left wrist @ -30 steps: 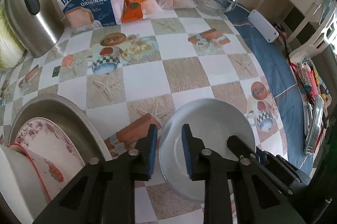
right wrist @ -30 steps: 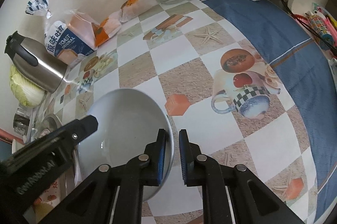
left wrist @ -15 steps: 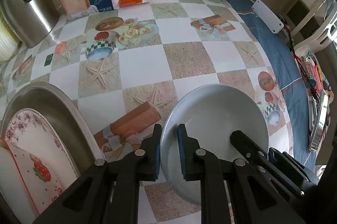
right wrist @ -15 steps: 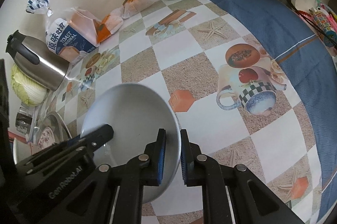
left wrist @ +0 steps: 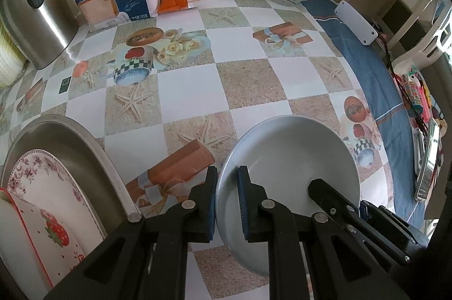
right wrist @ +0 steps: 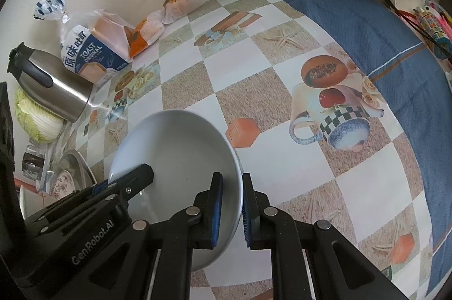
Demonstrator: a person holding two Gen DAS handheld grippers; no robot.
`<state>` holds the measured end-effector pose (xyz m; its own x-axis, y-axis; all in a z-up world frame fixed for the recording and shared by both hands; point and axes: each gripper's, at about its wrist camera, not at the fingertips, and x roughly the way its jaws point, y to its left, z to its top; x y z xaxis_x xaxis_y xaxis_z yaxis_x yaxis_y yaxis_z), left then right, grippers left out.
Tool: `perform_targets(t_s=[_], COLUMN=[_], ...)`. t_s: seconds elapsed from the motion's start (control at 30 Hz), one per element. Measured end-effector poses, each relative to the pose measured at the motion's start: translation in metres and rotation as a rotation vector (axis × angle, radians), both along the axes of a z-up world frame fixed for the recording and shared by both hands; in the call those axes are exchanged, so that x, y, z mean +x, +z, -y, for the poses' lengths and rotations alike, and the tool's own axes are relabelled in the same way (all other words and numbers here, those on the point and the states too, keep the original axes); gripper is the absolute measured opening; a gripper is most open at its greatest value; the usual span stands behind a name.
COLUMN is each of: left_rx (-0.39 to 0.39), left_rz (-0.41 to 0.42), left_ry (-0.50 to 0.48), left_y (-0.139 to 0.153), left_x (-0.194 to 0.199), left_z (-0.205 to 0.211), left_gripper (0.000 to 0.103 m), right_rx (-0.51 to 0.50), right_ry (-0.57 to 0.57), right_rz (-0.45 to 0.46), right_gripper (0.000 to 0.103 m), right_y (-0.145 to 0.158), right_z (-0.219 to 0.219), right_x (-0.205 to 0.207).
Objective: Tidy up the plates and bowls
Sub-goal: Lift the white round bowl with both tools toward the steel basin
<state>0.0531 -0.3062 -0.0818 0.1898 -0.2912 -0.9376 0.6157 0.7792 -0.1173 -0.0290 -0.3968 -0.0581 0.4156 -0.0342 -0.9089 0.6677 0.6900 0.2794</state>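
Two black tongs grip one pale grey bowl [left wrist: 288, 156] above the checkered tabletop [left wrist: 195, 85]. The left tongs [left wrist: 227, 204] clamp its left rim; the right tongs [right wrist: 232, 211] clamp the opposite rim. Both are nearly closed on the thin rim.

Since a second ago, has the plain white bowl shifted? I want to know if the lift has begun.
Yes. In the left wrist view the plain white bowl now covers more of the printed cup on the checked tablecloth than before.
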Motion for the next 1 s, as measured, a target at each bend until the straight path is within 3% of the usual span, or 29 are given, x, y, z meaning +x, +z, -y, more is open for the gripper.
perform_targets(t_s=[0.33, 1.0], left_rx=[-0.031, -0.167], left_rz=[0.029, 0.115], left_ry=[0.001, 0.107], left_y=[0.022, 0.109], left_x=[-0.004, 0.002], left_z=[-0.004, -0.080], left_gripper=[0.014, 0.014], right_rx=[0.007, -0.106], right_ry=[-0.009, 0.062], right_rz=[0.015, 0.166], right_gripper=[0.014, 0.014], right_y=[0.011, 0.106], right_z=[-0.002, -0.056], right_x=[-0.003, 0.011])
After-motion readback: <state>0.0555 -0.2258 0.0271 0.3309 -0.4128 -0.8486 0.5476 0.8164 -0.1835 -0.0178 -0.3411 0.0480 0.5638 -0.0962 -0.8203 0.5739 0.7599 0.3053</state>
